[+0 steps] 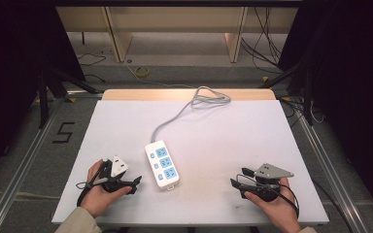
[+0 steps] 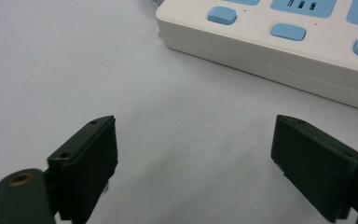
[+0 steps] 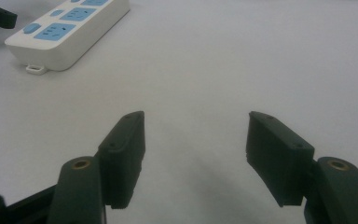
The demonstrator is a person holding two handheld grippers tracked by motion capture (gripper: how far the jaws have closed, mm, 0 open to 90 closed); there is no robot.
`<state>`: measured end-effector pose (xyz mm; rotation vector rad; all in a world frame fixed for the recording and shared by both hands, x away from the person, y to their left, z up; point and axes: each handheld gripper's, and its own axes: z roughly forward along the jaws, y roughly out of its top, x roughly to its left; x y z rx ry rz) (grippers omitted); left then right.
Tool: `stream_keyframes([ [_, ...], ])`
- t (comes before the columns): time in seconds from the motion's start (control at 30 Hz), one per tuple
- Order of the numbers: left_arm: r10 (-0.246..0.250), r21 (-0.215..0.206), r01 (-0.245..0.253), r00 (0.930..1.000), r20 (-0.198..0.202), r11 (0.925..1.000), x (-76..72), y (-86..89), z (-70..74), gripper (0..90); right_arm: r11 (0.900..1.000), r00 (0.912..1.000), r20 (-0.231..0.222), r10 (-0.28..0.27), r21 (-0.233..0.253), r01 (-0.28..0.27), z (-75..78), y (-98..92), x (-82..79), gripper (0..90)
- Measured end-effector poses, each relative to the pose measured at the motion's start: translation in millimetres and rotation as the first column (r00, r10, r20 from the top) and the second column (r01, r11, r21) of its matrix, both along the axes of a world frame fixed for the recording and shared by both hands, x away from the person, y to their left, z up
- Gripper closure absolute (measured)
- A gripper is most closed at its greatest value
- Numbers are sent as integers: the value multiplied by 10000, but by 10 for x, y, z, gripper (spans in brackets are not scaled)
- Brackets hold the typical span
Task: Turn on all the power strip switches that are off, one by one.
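From the high view, your left hand-held gripper point(image 1: 135, 183) sits low on the white desk point(image 1: 223, 141), jaws spread and holding nothing, aimed at the power strip point(image 1: 161, 164) just to its right. The strip lies flat near the middle of the desk, long axis running from the near edge away and slightly leftward, sockets up, its grey cord point(image 1: 184, 109) leaving the far end and looping toward the back edge. Your right hand-held gripper point(image 1: 238, 178) waits well apart on the other side, also spread and empty.

Left gripper view now: both black jaws stand wide with bare desk between them, and the strip's point(image 2: 279, 51) long side wall runs across just ahead, blue buttons and sockets on top. I'd judge it a stiff, light plastic body with smooth, somewhat slippery walls, so pinch across its narrow width, 1 jaw on each long side, not over the buttons. Expect the cord to drag a little.

Right gripper view: jaws wide apart, nothing gripped, and the strip point(image 3: 67, 32) lies off at the upper left, its near end with the small hanging tab point(image 3: 36, 69) facing you.
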<state>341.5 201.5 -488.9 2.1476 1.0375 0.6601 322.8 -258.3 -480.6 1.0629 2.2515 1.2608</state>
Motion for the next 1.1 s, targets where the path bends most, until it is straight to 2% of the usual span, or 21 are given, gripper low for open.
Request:
stream_keyframes([
  [0.2,-12,-56,12,10000,63,10000,-13,-16,23,210,10000,10000,-2,-44,-7,44,4,-3,-6,384],
  [0.23,19,-92,-19,10000,68,10000,-16,-13,32,275,10000,10000,12,-52,-5,52,5,-2,-8,384],
  [0.27,64,-126,-64,10000,57,9999,-17,-8,42,275,10000,10000,12,-52,-5,52,5,-2,-8,384],
  [0.43,397,-264,-392,9991,162,9989,-10,13,94,634,10000,10000,15,-67,13,67,3,-1,1,384],
  [0.47,403,-289,-398,9991,163,9988,-6,10,102,634,10000,10000,15,-67,13,67,3,-1,1,384],
  [0.5,331,-254,-328,9994,104,9991,-4,-4,110,747,10000,10000,-1,-84,41,84,2,-1,0,384],
  [0.6,210,-84,-210,9998,52,9997,-9,-27,111,870,9999,10000,-21,-86,53,86,1,1,-2,384],
  [0.67,173,112,-174,9998,75,9998,-13,-45,118,893,10000,10000,6,-71,55,71,3,1,-4,384],
  [0.77,214,101,-214,9998,50,9997,-15,-72,139,895,9999,10000,0,-76,70,76,2,4,-4,384],
  [0.87,278,-196,-275,9995,139,9994,1,-99,163,896,9999,10000,-11,-85,113,85,1,6,-2,384],
  [1.1,153,-249,-153,9999,4,9996,97,-199,212,896,9999,9999,-41,-109,107,109,0,14,-9,384],
])
